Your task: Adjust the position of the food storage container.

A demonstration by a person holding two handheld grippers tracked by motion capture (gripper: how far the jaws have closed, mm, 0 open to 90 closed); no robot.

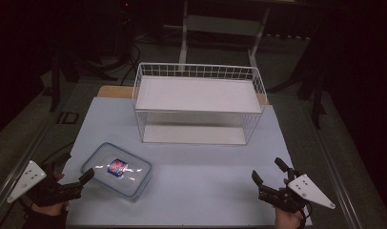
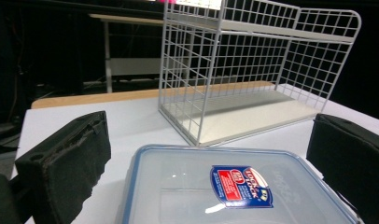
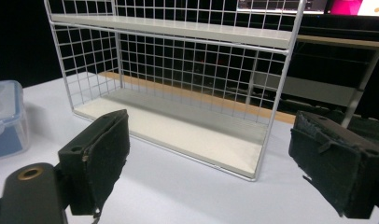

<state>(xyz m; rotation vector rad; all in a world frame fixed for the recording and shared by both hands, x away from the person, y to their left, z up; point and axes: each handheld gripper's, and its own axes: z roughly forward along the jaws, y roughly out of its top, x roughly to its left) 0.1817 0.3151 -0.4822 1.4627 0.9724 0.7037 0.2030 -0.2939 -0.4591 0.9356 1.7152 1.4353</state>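
The left gripper (image 1: pixel 77 172) is hovering at the table's (image 1: pixel 206 191) near left edge, jaws spread wide and empty, pointing at the clear lidded container (image 1: pixel 117 170) lying just beyond its tips. The right gripper (image 1: pixel 270 175) is hanging at the near right, jaws likewise apart, well clear of the container. Farther back, a white wire rack (image 1: pixel 198 102) is standing.

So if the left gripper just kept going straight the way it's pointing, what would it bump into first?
Probably the clear plastic lidded container with the red-and-blue sticker. It lies right ahead of the open left gripper, low between its jaws. The white wire shelf rack stands farther behind.
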